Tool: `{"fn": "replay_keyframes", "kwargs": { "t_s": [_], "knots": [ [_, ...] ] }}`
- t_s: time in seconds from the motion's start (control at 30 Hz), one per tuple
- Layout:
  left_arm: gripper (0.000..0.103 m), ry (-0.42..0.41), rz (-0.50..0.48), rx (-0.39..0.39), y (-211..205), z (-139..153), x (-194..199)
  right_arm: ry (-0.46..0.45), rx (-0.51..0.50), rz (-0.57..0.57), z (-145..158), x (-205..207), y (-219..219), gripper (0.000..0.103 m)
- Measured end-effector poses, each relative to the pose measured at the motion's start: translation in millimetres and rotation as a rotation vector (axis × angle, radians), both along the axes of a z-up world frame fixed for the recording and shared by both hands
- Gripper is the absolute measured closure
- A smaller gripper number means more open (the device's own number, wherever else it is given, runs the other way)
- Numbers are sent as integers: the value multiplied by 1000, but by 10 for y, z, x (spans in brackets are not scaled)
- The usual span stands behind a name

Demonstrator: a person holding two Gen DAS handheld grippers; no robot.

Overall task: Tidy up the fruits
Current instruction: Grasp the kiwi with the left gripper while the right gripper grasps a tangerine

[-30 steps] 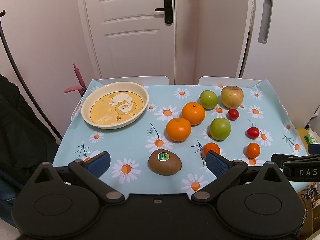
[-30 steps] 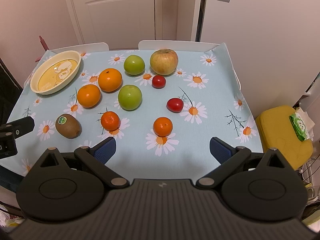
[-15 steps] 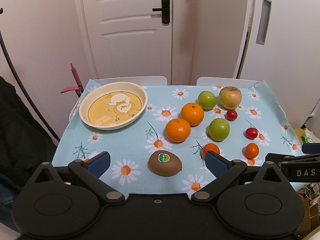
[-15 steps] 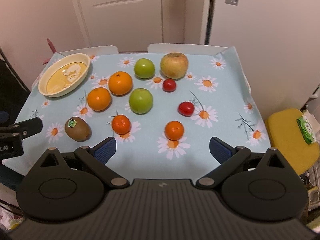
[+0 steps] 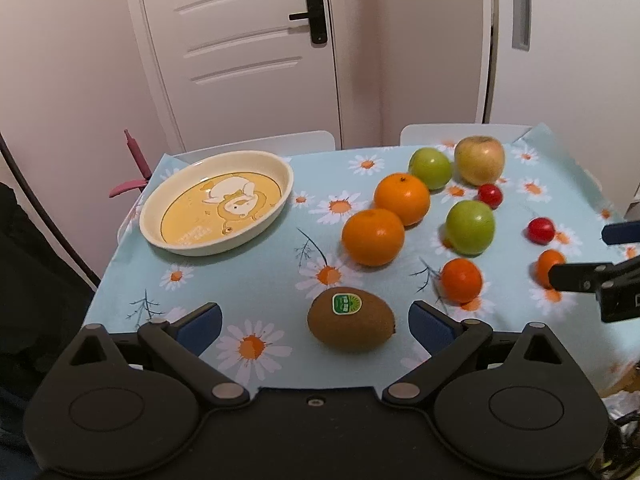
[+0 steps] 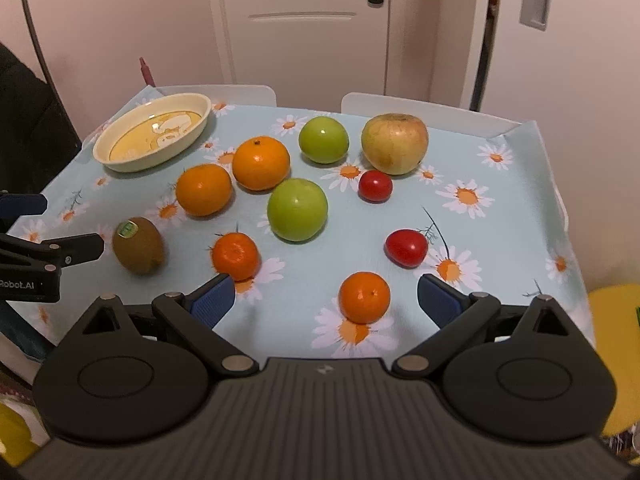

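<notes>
Over the tabletop (image 5: pixel 256 280), both tongs have closed in on the fruit.
Left tongs (image 5: pixel 316 326) gape empty around the kiwi (image 5: pixel 351 323); right tongs (image 6: pixel 326 300) gape empty around 1 mandarin (image 6: pixel 364 297); dish (image 5: pixel 276 212) still bare.

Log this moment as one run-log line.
left tongs: open, at kiwi | right tongs: open, at small orange | dish: no fruit | phase: pre-grasp

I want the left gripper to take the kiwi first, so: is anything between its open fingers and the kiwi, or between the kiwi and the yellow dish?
Nothing visible. The kiwi lies just ahead of the open left gripper, and only bare tablecloth separates it from the dish.
</notes>
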State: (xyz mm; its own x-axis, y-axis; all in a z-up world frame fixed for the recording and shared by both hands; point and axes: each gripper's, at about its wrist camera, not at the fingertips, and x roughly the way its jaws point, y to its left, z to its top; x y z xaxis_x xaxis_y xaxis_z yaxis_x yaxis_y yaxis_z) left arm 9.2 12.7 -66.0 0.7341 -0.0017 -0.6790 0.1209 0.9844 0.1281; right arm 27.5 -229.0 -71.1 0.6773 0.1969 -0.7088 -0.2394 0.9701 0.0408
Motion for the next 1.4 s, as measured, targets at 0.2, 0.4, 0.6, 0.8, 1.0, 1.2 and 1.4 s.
{"fn": "replay_keyframes", "kwargs": {
  "t_s": [0.2, 0.4, 0.6, 0.8, 1.0, 1.2, 1.4],
  "knots": [
    [9, -23, -17, 24, -135, -275, 67, -10, 13, 47, -256, 113, -142, 1],
    [19, -38, -12, 55, -266, -454, 181, -3, 13, 72, -417, 177, -251, 7],
    [19, -41, -11, 73, -300, -544, 241, 2, 26, 79, -482, 183, -323, 16],
    [25, -26, -36, 85, -280, -615, 259, 8, 37, 76, -518, 189, -349, 21],
    [32, -24, -57, 70, -269, -630, 246, -2, 35, 68, -527, 200, -339, 29],
    [33, -16, -59, 63, -257, -618, 227, 0, 36, 61, -515, 221, -327, 36],
    [33, -3, -49, 56, -246, -593, 195, 0, 35, 72, -491, 229, -312, 52]
  ]
}}
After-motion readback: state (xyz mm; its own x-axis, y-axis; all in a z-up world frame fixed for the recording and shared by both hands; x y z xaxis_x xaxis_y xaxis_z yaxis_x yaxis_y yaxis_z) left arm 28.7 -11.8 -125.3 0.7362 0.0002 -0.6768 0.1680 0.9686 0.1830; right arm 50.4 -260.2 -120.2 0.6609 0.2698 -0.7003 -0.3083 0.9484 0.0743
